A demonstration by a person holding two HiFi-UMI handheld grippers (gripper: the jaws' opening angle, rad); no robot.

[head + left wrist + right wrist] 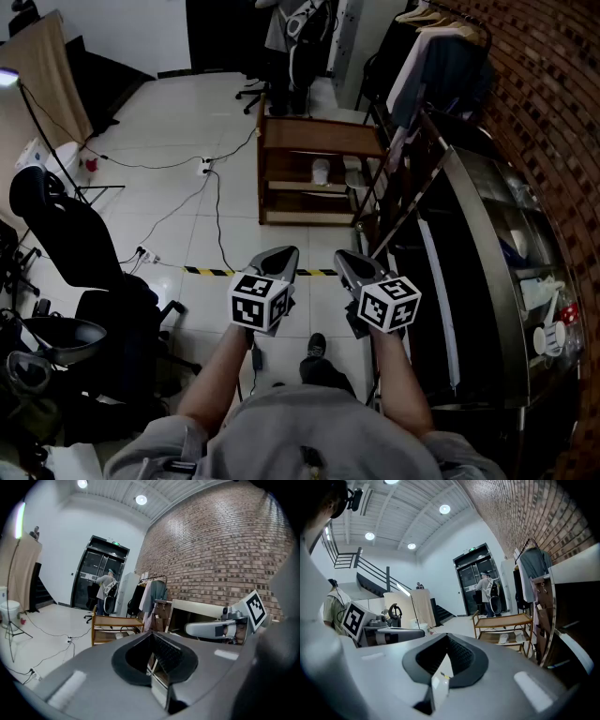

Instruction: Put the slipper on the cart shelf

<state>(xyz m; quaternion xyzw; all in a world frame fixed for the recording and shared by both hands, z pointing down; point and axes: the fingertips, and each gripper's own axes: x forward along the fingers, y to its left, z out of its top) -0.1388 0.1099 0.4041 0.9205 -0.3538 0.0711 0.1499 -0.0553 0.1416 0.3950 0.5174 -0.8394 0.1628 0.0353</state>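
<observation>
Grippers pointed ahead, idle: the left gripper (284, 253) and right gripper (345, 256) each had fingers pressed together on nothing, likely being carried. What looked like the pale slipper (321, 171) lay well away on the wooden cart (319, 136), middle shelf, its long axis apparently front-to-back. The toe direction was too small to tell.

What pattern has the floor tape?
The floor tape is striped yellow and black; clearest in head view.

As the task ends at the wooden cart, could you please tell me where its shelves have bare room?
On the wooden cart, the top shelf looks bare from rail to rail. The middle shelf is free at its left end; white items take its centre and right. The bottom shelf is too dim to judge.
</observation>
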